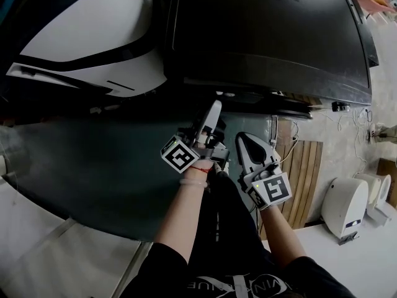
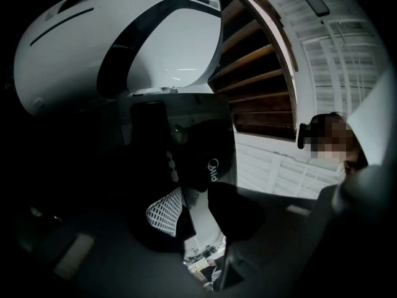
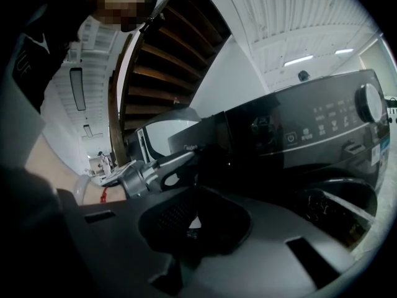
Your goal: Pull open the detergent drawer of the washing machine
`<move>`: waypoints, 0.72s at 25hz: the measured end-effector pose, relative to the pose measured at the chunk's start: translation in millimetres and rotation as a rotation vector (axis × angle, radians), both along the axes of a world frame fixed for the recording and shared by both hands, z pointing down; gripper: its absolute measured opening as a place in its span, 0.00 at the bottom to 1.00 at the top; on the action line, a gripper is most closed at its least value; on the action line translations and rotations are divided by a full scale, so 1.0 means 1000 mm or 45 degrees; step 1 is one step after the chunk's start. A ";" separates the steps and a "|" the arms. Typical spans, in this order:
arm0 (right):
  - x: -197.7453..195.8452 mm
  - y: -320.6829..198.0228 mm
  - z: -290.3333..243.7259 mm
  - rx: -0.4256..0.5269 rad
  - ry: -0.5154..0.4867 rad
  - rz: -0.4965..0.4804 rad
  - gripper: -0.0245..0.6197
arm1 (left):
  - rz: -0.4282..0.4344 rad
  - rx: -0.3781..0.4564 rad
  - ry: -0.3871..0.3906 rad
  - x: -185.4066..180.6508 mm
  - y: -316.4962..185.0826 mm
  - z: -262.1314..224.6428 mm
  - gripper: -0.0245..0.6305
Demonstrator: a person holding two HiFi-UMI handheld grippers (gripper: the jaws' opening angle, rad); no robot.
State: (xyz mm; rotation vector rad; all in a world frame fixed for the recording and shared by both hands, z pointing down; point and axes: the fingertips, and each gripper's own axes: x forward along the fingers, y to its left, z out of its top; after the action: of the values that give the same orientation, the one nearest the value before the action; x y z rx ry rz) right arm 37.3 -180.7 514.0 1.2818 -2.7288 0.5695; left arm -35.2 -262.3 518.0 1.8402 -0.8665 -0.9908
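Left tongs (image 1: 214,112) on drawer (image 3: 208,134) edge

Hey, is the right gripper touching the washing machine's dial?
No, in the right gripper view the dial sits at the far end of the washing machine's control panel, well clear of the right gripper.

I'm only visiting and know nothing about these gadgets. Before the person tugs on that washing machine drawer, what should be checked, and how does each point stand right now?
1. The left gripper reaches the detergent drawer at the top corner of the washing machine: ok.
2. Its fingers press on the drawer front: cannot tell, too dark.
3. The right gripper is out of the pull path: ok, it hangs lower and to the side.
4. The right gripper is empty: ok, its fingers are together on nothing.
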 end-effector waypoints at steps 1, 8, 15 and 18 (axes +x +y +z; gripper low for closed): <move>0.000 -0.001 -0.003 0.014 -0.012 0.006 0.06 | 0.003 0.002 0.002 0.000 0.002 0.000 0.24; -0.001 0.008 -0.010 0.032 0.000 0.015 0.06 | 0.019 -0.010 -0.013 0.000 0.019 0.000 0.24; -0.002 0.025 -0.009 0.045 0.028 0.007 0.06 | 0.054 -0.017 -0.022 0.003 0.039 0.002 0.24; -0.004 0.030 -0.015 0.058 -0.005 0.030 0.06 | 0.070 -0.017 -0.023 0.003 0.048 0.002 0.24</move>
State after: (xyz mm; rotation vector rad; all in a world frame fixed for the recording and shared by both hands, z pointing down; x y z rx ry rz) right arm 33.0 -150.3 498.7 1.3254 -2.7487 0.5156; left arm -32.1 -214.2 520.1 1.8541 -0.8275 -0.9334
